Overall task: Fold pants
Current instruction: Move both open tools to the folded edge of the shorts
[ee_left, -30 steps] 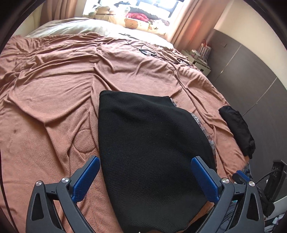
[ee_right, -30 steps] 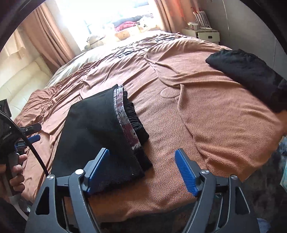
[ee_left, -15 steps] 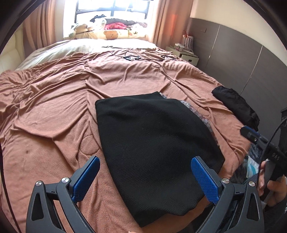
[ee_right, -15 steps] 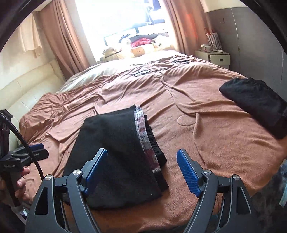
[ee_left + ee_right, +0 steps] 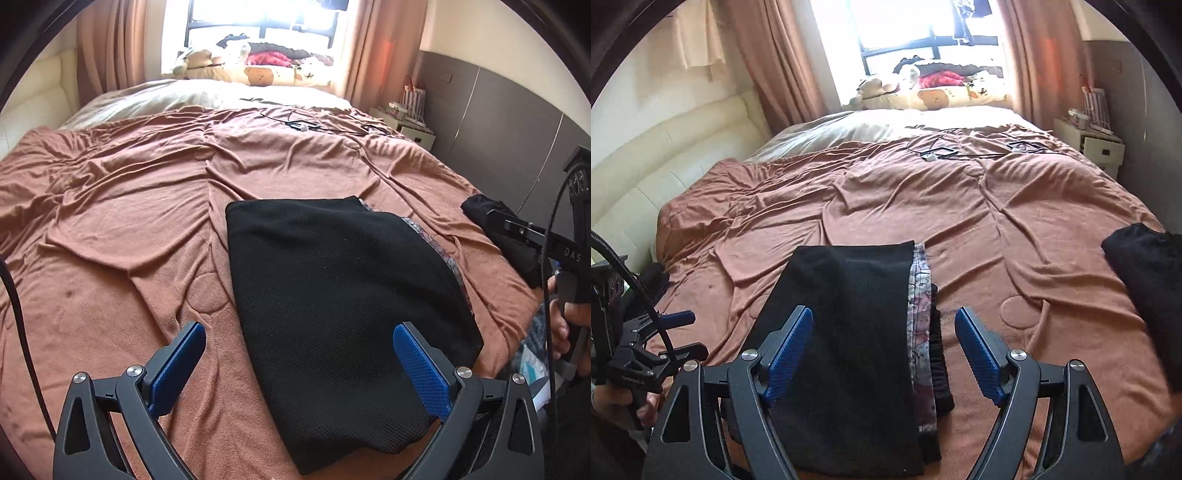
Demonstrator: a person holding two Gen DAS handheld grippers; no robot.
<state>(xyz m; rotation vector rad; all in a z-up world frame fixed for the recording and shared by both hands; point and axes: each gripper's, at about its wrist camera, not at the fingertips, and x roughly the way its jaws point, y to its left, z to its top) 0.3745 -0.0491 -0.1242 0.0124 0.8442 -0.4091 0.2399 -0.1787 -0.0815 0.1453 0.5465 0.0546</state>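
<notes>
The black pants [image 5: 332,295] lie folded on the brown bedspread [image 5: 129,221] near the bed's front edge, with a patterned waistband lining [image 5: 919,295] showing along their right side. They also show in the right wrist view [image 5: 849,332]. My left gripper [image 5: 295,365] is open and empty, held above the near end of the pants. My right gripper [image 5: 884,350] is open and empty, held above the pants' waistband side. Neither touches the cloth.
A second folded black garment [image 5: 1145,277] lies at the bed's right edge. Cables and a small device [image 5: 938,153] lie far up the bed. Pillows and plush toys [image 5: 258,70] sit by the window. A white nightstand [image 5: 410,125] stands at right.
Both grippers have lifted and tilted up, so the window and far wall have come into view. The pants lie as before. Both grippers stay open.
</notes>
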